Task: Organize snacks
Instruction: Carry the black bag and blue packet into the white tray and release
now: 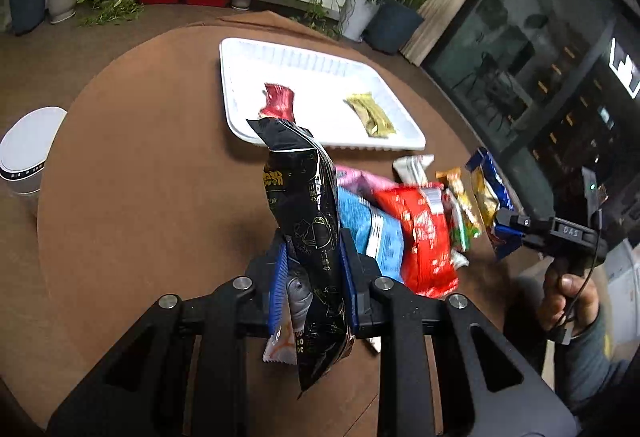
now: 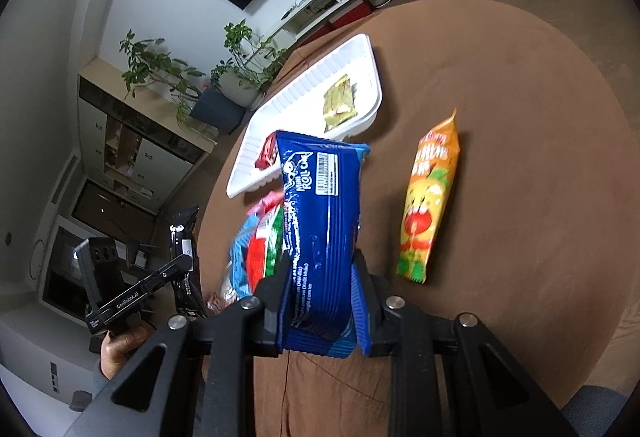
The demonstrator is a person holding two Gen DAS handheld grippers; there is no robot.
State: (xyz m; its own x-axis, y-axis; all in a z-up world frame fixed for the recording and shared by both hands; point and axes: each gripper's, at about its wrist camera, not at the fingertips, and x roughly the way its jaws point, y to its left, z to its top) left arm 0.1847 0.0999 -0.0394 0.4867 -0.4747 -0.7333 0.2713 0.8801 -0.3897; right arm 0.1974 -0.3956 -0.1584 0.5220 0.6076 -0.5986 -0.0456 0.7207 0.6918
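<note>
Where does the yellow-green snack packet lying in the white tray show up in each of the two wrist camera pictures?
Left wrist view: the yellow-green packet lies in the right part of the white tray, above and right of centre.
Right wrist view: the same packet lies in the tray's far upper end, just above centre.
Shared landmark: the red packet at the tray's other end.

black packet [image 1: 308, 221]; blue packet [image 2: 320, 237]; white tray [image 1: 240, 77]; brown table [image 1: 140, 197]
</note>
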